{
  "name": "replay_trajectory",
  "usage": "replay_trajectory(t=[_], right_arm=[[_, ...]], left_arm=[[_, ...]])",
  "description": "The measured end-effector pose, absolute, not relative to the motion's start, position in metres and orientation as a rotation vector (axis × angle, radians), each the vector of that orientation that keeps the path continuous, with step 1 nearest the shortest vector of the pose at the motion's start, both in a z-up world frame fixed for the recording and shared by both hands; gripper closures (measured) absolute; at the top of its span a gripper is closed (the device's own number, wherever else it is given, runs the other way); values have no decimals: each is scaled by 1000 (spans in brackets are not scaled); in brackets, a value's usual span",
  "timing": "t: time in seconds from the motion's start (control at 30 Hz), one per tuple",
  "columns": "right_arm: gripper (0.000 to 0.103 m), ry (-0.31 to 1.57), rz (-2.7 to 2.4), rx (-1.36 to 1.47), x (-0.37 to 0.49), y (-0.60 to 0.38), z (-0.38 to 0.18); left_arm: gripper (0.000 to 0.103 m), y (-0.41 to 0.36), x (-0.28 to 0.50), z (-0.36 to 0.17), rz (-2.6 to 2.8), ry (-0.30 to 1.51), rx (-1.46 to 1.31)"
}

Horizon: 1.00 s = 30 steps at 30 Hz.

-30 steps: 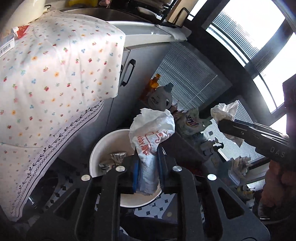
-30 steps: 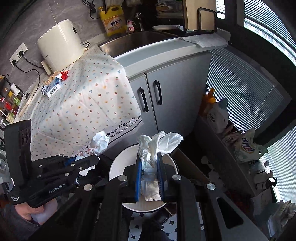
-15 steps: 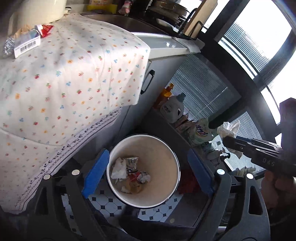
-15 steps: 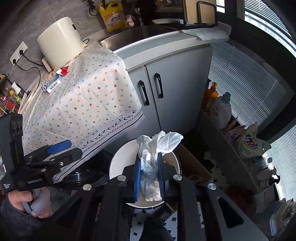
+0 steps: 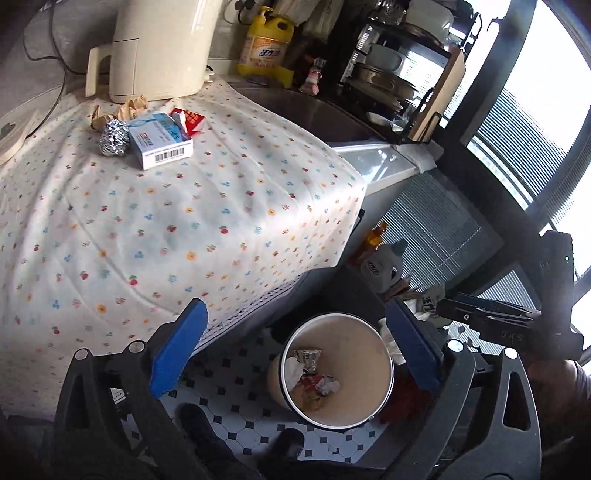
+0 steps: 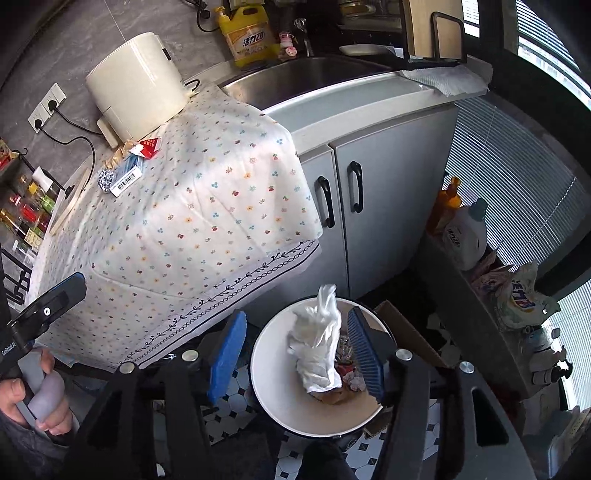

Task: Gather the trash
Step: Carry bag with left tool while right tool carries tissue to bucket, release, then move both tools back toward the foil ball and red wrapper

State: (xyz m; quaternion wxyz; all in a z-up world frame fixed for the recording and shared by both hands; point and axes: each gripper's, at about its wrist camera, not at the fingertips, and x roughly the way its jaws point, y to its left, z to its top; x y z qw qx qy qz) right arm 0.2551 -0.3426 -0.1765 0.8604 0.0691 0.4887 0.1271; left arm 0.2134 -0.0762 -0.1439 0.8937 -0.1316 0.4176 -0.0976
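The right gripper [image 6: 295, 350] is hanging over the white bin [image 6: 266, 369] with its blue pads [image 6: 227, 350] spread wide apart, gripping nothing. A crumpled white tissue [image 6: 317, 343] is sitting between the pads without touching either one, its lower end reaching into the bin; whether it is falling or resting on the rubbish below cannot be told. Under it, scraps of wrapper [image 6: 347, 369] are lying at the bottom of the bin.

The left gripper [image 5: 295, 354] is also standing released, its blue pads [image 5: 177, 350] far apart and empty, looking down at the same bin [image 5: 369, 332] on the black-and-white tiled floor [image 5: 236, 376]. Inside the bin, a foil wrapper [image 5: 306, 358], white paper and red scraps are lying together.

Just beyond the grippers, a flowered cloth [image 6: 192, 221] is draping over a counter and hanging down beside the bin. Farther back on the cloth, more trash is waiting: a ball of foil [image 5: 112, 140] touching a blue-and-white box [image 5: 160, 142], with a red-and-white packet [image 5: 190, 120] behind the box and crumpled brown paper [image 5: 131, 105] near a cream appliance [image 6: 136, 88]. Behind these, a yellow soap bottle [image 6: 249, 33] is standing beside the sink [image 6: 303, 74]. To the right of the bin, grey cupboard doors [image 6: 388, 184] are closed, and bottles [image 6: 461, 229] are standing on a low ledge by the window blinds.
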Motion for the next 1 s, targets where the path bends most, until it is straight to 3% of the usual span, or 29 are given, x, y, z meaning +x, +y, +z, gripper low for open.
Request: replay_trajectory(t=[1.0], right_arm=[[23,864,363,60,328,-171,-104]], left_arm=[[6,113,238,-99,0,692,-361]])
